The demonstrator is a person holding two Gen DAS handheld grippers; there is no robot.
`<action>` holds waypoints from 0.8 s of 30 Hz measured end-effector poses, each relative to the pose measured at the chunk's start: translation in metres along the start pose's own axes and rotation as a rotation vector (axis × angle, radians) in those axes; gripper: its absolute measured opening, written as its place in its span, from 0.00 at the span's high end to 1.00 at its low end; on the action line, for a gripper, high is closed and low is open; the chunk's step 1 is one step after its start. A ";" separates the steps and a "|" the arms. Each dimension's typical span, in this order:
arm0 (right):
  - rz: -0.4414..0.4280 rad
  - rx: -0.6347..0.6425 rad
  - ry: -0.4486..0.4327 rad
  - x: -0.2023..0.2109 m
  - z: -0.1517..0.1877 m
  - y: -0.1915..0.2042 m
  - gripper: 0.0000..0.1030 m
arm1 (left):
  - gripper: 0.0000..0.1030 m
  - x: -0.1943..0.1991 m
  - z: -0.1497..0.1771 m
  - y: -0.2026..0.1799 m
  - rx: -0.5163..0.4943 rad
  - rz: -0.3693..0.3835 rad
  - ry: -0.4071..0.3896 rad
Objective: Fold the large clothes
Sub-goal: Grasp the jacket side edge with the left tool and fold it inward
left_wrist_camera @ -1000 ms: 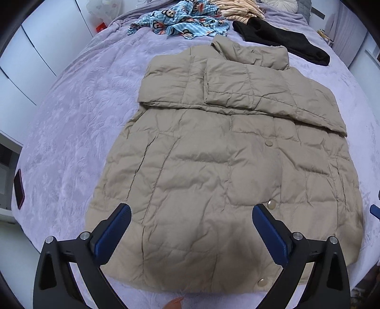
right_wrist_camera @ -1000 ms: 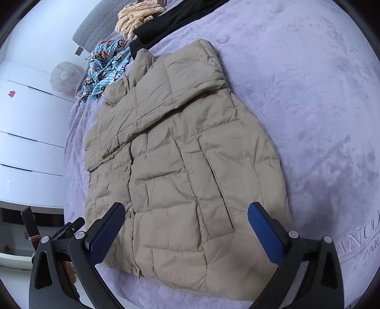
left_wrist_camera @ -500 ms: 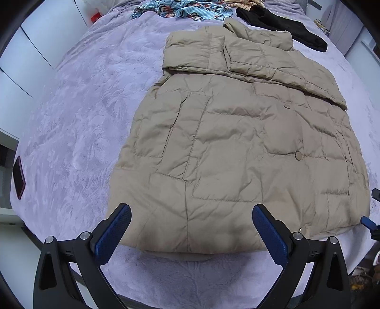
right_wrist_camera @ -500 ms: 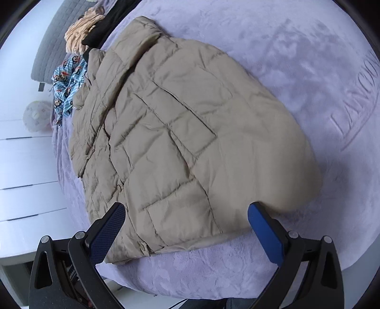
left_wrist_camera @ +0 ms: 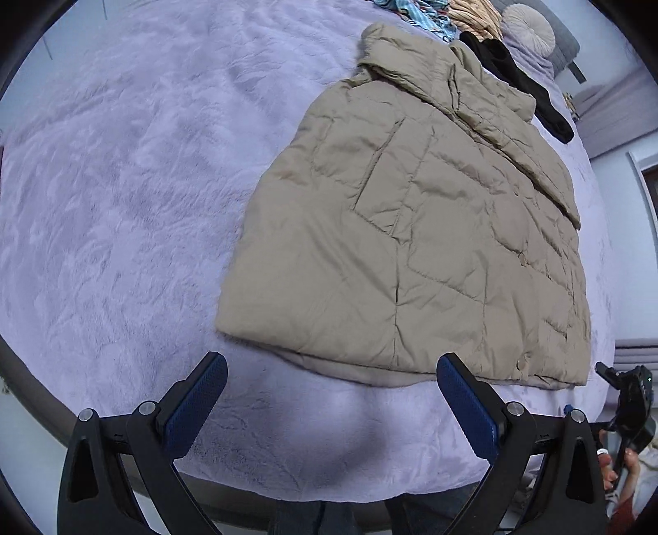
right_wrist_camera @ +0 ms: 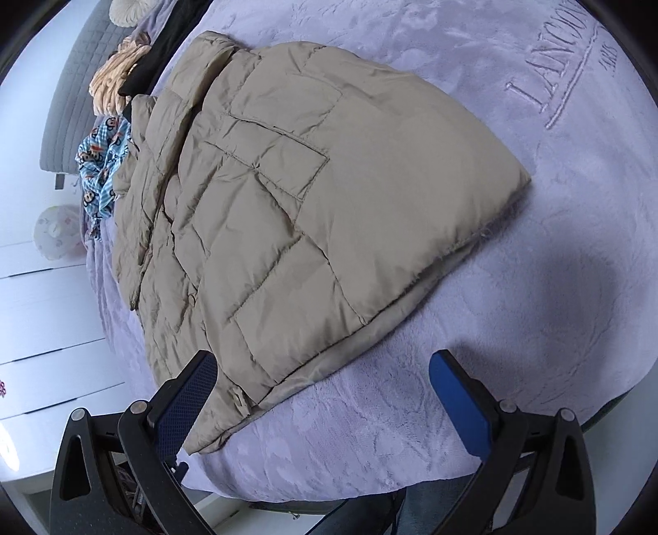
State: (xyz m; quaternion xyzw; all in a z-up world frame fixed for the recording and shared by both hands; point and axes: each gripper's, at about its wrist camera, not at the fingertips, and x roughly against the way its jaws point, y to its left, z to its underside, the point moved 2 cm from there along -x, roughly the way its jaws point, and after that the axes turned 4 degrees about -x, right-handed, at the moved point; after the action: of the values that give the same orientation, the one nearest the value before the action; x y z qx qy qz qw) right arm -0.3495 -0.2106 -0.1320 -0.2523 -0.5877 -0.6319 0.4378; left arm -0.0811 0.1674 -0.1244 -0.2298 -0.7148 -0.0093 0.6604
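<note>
A tan quilted puffer jacket point(left_wrist_camera: 432, 230) lies flat on the lilac bedspread point(left_wrist_camera: 123, 205), sleeves folded across its chest, hem toward me. My left gripper point(left_wrist_camera: 331, 384) is open and empty, just short of the hem's left part. In the right wrist view the jacket point(right_wrist_camera: 288, 205) fills the middle. My right gripper point(right_wrist_camera: 323, 391) is open and empty at the hem's right end, its left finger point(right_wrist_camera: 185, 399) beside the jacket's bottom corner. The right gripper also shows at the far right of the left wrist view point(left_wrist_camera: 629, 403).
At the head of the bed lie a black garment point(left_wrist_camera: 518, 82), a striped peach one point(right_wrist_camera: 115, 78) and a blue cartoon-print one point(right_wrist_camera: 103, 160), with a round cushion point(left_wrist_camera: 528, 22). White drawers point(right_wrist_camera: 45, 329) stand left of the bed. The bed's near edge point(left_wrist_camera: 288, 494) is below both grippers.
Both grippers have pulled back toward the foot of the bed and lower, from above the jacket to just short of its hem. The jacket has not moved. Both stay open.
</note>
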 end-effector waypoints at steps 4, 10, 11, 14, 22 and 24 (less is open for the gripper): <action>-0.041 -0.045 -0.007 0.000 0.005 -0.010 0.00 | 0.01 -0.010 0.004 0.014 0.069 0.094 0.019; -0.051 -0.076 -0.070 0.008 0.000 -0.022 0.15 | 0.01 -0.040 -0.005 0.011 0.124 0.204 0.054; -0.047 -0.084 -0.076 0.008 -0.003 -0.025 0.18 | 0.01 -0.047 -0.008 0.008 0.135 0.225 0.064; -0.066 -0.131 -0.080 0.005 -0.012 -0.034 0.23 | 0.01 -0.061 -0.019 -0.004 0.140 0.225 0.067; -0.119 -0.236 -0.038 -0.013 -0.036 -0.052 0.23 | 0.01 -0.075 -0.035 -0.033 0.078 0.138 0.035; -0.145 -0.257 -0.026 -0.017 -0.040 -0.052 0.23 | 0.06 -0.077 -0.038 -0.033 0.090 0.140 0.028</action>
State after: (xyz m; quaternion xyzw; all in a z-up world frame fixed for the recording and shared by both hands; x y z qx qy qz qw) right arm -0.3774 -0.2491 -0.1805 -0.2714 -0.5244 -0.7285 0.3473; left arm -0.0550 0.1015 -0.1832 -0.2489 -0.6876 0.0659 0.6789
